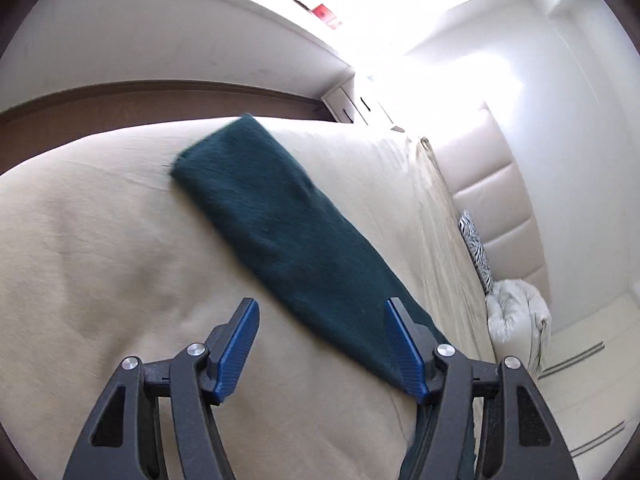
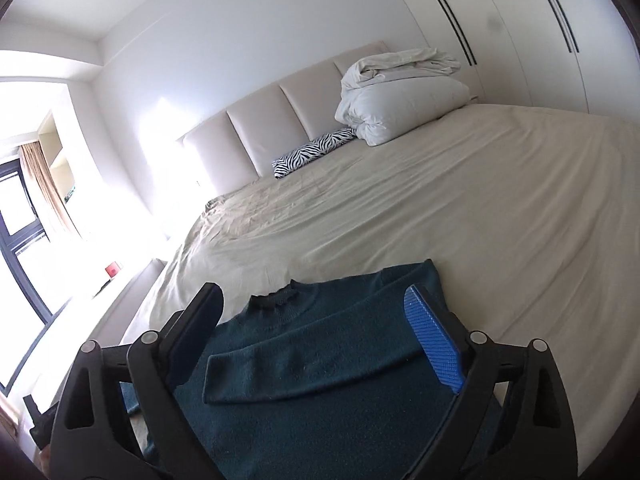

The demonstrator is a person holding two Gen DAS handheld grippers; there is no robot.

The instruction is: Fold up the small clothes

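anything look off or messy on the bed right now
Little stands out. The dark green sweater lies flat near the foot of the bed, one sleeve folded across its chest. Both tongs are open and hold nothing. By the headboard, the white duvet sits in a loose heap beside a zebra-print pillow, bundled rather than spread.

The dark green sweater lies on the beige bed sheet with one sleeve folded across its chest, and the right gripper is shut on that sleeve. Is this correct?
Not quite. In the right wrist view the right gripper is open, its jaws wide apart above the sweater, gripping nothing. The rest holds: the sleeve lies folded across the chest, on the beige bed sheet.
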